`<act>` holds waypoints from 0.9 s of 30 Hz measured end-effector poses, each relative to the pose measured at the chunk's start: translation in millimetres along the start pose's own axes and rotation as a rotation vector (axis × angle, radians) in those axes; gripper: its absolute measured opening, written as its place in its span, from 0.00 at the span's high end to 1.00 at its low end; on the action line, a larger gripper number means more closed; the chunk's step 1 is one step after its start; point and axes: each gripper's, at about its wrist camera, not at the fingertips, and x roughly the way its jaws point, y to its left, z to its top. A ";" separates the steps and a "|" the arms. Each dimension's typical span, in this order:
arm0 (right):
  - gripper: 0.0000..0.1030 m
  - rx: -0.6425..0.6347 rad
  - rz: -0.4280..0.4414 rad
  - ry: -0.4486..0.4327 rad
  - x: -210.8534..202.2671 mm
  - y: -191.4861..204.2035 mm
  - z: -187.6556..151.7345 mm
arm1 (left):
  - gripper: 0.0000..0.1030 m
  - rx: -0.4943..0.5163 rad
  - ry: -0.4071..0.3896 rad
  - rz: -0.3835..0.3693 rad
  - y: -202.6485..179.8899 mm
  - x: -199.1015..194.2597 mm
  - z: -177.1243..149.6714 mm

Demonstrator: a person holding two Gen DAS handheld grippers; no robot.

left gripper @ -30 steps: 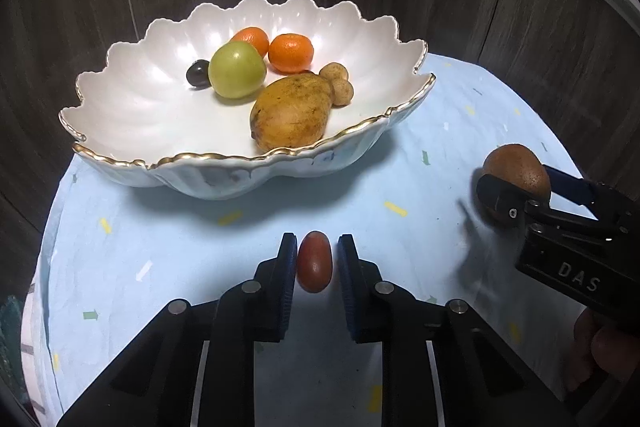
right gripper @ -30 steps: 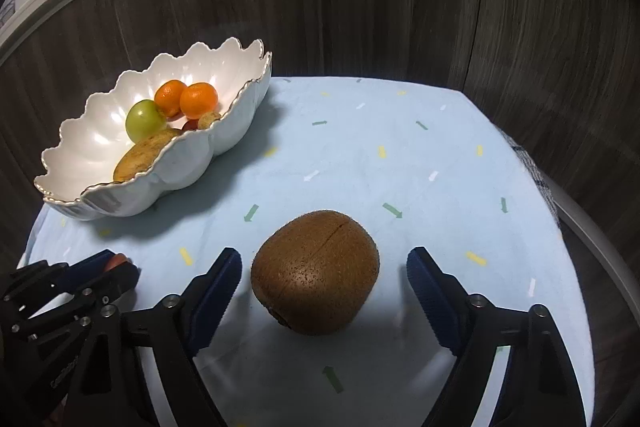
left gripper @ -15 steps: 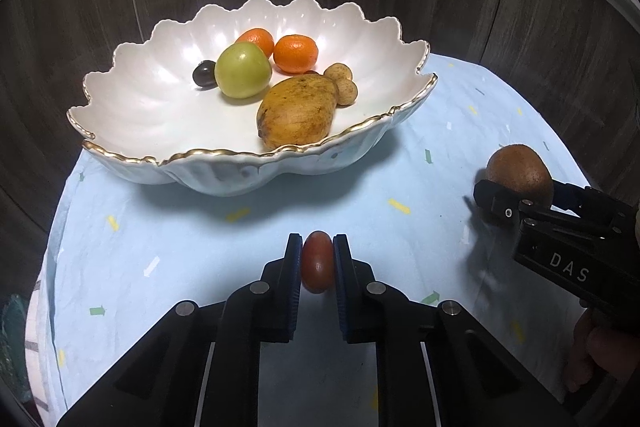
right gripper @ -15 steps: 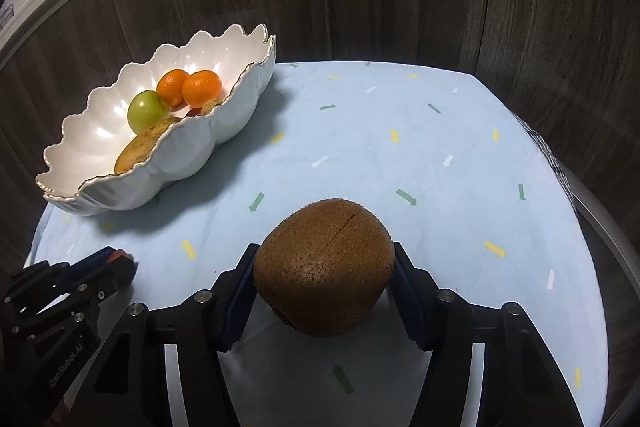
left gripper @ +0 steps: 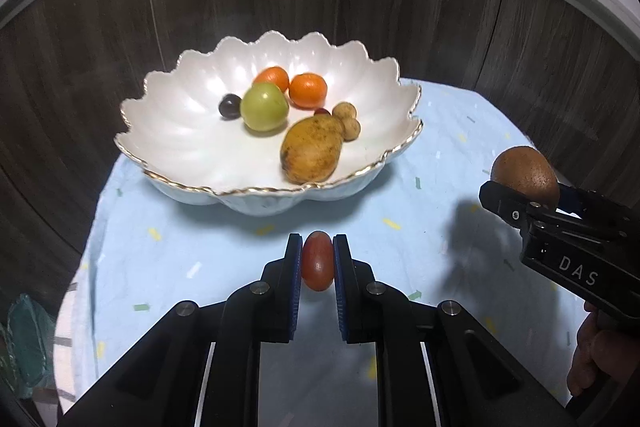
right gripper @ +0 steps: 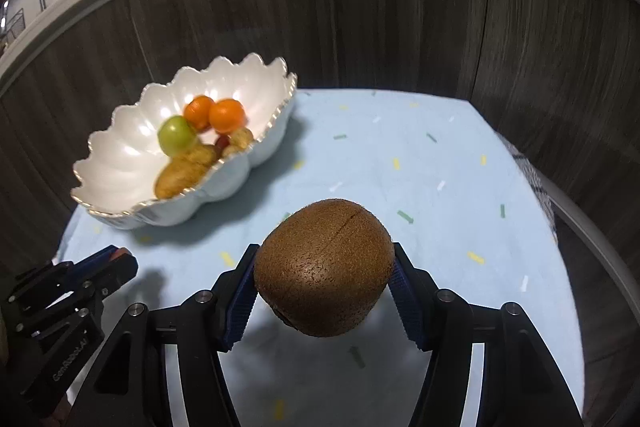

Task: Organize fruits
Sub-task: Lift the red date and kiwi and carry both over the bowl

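We had both grippers off the counter (left gripper: 440,163), which was covered by a pale blue cloth (right gripper: 400,163) with small coloured flecks. The left gripper (left gripper: 317,261) had its jaws clenched on a small red tomato (left gripper: 317,263), held upright between the blue pads (left gripper: 295,267). The right gripper (right gripper: 324,287) gripped a brown kiwi (right gripper: 324,267) across its width, clear of the cloth. Ahead of us sat the scalloped white bowl (left gripper: 176,115) with a gold rim, holding two oranges (left gripper: 307,90), a green fruit (left gripper: 264,106), a dark grape (left gripper: 229,106), a mango (left gripper: 314,151) and two small tan fruits (left gripper: 347,119). A hand (left gripper: 600,355) showed under the right gripper.
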 end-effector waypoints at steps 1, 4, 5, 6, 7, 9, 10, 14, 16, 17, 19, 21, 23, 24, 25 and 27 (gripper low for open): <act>0.40 -0.003 0.001 -0.006 -3.2 1.8 1.5 | 0.84 -0.002 -0.005 0.001 0.8 -4.0 0.9; 0.40 -0.010 0.007 -0.027 -15.8 7.7 7.3 | 0.84 -0.008 -0.024 0.006 4.0 -18.3 3.3; 0.40 -0.011 0.008 -0.032 -18.7 9.3 8.9 | 0.84 -0.011 -0.030 0.008 4.5 -21.0 4.6; 0.40 -0.013 0.010 -0.038 -22.3 11.2 10.3 | 0.84 -0.015 -0.038 0.011 5.9 -25.4 5.8; 0.40 -0.016 0.012 -0.044 -26.4 13.4 11.8 | 0.84 -0.019 -0.045 0.013 6.9 -28.9 6.8; 0.40 -0.022 0.016 -0.057 -33.8 17.7 13.9 | 0.84 -0.023 -0.060 0.015 9.9 -37.1 8.9; 0.40 -0.025 0.018 -0.062 -37.2 20.1 15.1 | 0.84 -0.025 -0.068 0.018 11.6 -41.6 10.2; 0.40 -0.036 0.031 -0.077 -48.3 29.0 20.2 | 0.84 -0.031 -0.090 0.024 18.6 -53.1 15.2; 0.40 -0.043 0.037 -0.082 -51.4 33.7 23.6 | 0.84 -0.034 -0.101 0.028 22.7 -57.2 18.4; 0.40 -0.047 0.041 -0.085 -52.8 36.0 25.9 | 0.84 -0.037 -0.108 0.031 25.2 -59.3 20.8; 0.40 -0.056 0.047 -0.092 -55.0 40.6 31.3 | 0.84 -0.041 -0.119 0.036 29.4 -62.0 25.3; 0.40 -0.064 0.054 -0.099 -55.1 45.3 37.7 | 0.84 -0.045 -0.132 0.041 34.3 -63.8 31.6; 0.40 -0.073 0.061 -0.105 -54.1 50.4 44.9 | 0.84 -0.048 -0.144 0.048 39.3 -64.2 38.5; 0.40 -0.077 0.064 -0.107 -52.9 53.0 48.8 | 0.84 -0.049 -0.151 0.052 42.0 -64.2 42.2; 0.40 -0.078 0.066 -0.108 -51.6 54.8 51.5 | 0.84 -0.050 -0.156 0.055 44.4 -64.3 44.8; 0.40 -0.082 0.073 -0.110 -48.2 58.5 58.3 | 0.84 -0.055 -0.165 0.063 49.5 -62.4 51.5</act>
